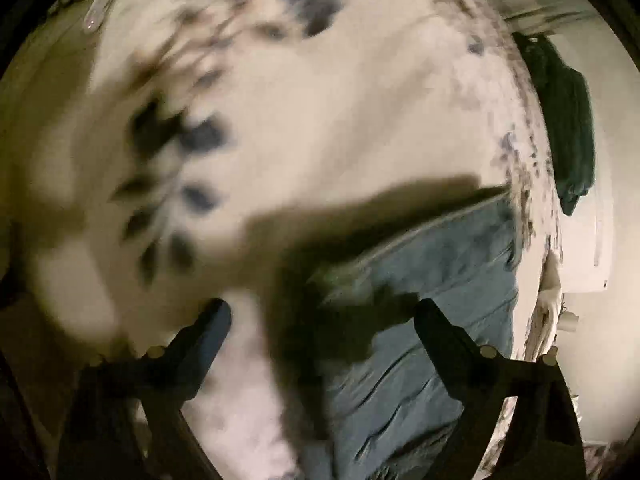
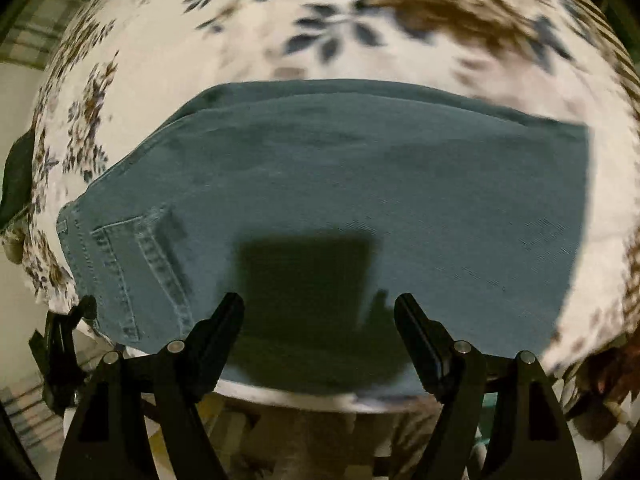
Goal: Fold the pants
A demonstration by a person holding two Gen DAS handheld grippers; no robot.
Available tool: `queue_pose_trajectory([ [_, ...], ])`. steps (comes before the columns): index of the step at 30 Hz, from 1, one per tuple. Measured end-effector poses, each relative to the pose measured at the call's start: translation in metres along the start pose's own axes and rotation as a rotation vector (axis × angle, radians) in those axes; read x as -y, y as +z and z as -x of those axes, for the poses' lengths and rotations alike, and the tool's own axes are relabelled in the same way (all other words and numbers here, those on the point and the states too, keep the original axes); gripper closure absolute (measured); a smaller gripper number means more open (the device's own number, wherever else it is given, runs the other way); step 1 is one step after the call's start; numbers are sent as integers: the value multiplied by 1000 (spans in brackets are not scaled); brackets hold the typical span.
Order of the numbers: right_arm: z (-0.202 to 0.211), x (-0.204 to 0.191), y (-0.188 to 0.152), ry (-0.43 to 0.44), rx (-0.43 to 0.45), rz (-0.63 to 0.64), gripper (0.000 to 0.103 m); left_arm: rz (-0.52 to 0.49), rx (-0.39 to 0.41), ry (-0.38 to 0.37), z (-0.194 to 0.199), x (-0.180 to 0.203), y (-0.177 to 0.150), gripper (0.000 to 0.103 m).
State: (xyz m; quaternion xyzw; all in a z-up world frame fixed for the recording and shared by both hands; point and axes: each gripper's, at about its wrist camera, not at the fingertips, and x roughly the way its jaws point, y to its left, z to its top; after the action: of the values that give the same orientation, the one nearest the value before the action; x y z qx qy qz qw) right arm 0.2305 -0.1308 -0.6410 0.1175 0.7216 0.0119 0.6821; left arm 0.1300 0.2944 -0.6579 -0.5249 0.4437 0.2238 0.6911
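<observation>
In the left wrist view, badly smeared by blur, the left gripper (image 1: 322, 316) points down at a floral bedspread (image 1: 360, 120) with its fingers (image 1: 212, 320) spread wide and nothing between them. The blue pants (image 1: 432, 280) lie on the bedspread under and beyond the right-hand finger, partly covered by a dark shadow. A dark green cloth (image 1: 568, 128) hangs past the far edge of the bed, at the right of the picture.

In the right wrist view the right gripper (image 2: 319, 312) hangs above the pants (image 2: 360, 184), its fingers (image 2: 416, 332) also spread apart and pinching nothing. The pants lie flat across the bedspread (image 2: 200, 56), doubled along their length (a back pocket (image 2: 136, 264) with pale stitching shows at the left end), and the near edge lies close to the bed's edge. The gripper's square shadow falls on the denim just ahead of the fingertips.
</observation>
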Motion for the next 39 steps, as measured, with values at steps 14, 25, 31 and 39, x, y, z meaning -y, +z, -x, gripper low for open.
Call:
queue_pose_trajectory([
  [14,-24,-42,19,-44,-4,53,23,-339,111,-59,44,71,-38,69],
  [25,-26,-25,17,-1,9,-12,23,-377,45,-81,34,74,-23,85],
  [31,8,-10,3,17,83,12,23,-648,-9,-186,100,156,-105,86],
  [39,83,84,-23,39,189,-127,23,-1032,-188,-223,79,240,-262,86],
])
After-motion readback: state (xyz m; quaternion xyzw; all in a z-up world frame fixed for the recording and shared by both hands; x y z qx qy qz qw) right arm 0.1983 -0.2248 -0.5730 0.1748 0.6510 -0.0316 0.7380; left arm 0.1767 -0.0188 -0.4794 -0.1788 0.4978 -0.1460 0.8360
